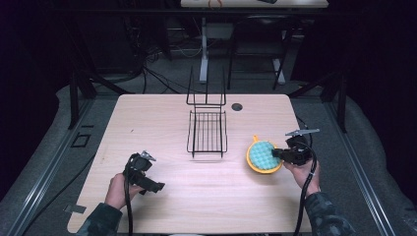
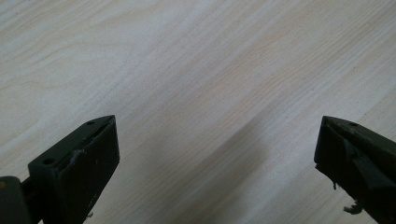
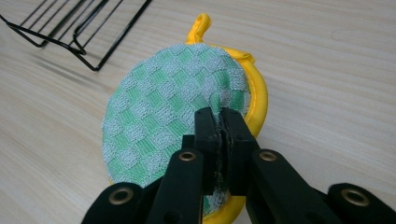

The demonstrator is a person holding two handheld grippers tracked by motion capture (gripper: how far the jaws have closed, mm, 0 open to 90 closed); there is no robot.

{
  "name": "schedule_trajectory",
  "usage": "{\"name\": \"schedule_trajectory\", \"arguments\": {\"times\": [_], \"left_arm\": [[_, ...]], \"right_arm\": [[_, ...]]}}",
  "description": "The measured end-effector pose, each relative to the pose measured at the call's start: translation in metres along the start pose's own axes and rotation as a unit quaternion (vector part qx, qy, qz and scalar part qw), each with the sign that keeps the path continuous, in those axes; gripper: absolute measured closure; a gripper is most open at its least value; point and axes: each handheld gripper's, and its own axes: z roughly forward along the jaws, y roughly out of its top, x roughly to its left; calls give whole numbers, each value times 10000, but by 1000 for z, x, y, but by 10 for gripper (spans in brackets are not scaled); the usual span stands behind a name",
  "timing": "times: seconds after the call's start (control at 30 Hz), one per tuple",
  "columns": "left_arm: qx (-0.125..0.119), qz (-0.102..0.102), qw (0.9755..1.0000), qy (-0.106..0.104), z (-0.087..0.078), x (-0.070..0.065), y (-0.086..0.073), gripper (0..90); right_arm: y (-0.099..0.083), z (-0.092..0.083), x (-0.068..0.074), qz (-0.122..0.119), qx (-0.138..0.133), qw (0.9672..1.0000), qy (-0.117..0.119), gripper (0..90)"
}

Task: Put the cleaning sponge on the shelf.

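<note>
A round scrub pad [image 1: 263, 156] with a green checked face, yellow rim and yellow loop lies at the table's right side. My right gripper [image 1: 275, 154] comes in from the pad's right and holds its edge. In the right gripper view the two black jaws [image 3: 219, 114] are pressed together on the near edge of the pad [image 3: 168, 107], which tilts up toward the camera. My left gripper [image 1: 160, 187] rests low over the front left of the table. In its own view, the left gripper [image 2: 217, 140] stands wide open over bare wood with nothing between the jaws.
A black wire rack [image 1: 207, 132] stands at the middle of the light wooden table [image 1: 162, 113], its upright back toward the far edge. The rack's corner [image 3: 79, 28] lies just beyond the pad. A dark round grommet [image 1: 237, 106] sits near the far edge.
</note>
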Motion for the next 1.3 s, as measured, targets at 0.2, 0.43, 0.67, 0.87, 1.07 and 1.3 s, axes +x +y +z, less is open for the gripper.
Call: {"name": "schedule_trajectory", "arguments": {"times": [0.2,0.43,0.67,0.87,1.07,1.3], "left_arm": [[-4,-3,10000,-19,0,0,0,2],[-8,-16,10000,-22,0,1,0,2],[-6,-29,10000,-18,0,1,-1,2],[-3,-29,10000,-19,0,2,-1,2],[13,-13,10000,4,0,2,-1,2],[36,-7,10000,4,0,2,-1,2]], "right_arm": [[1,-8,5,-75,-130,9999,38,867],[2,-14,6,-117,-224,9997,41,867],[6,-20,12,-239,-288,9993,29,867],[8,-23,18,-312,-312,9990,-4,868],[10,-25,22,-367,-344,9987,14,868],[13,-28,24,-351,-408,9985,4,868]]}}
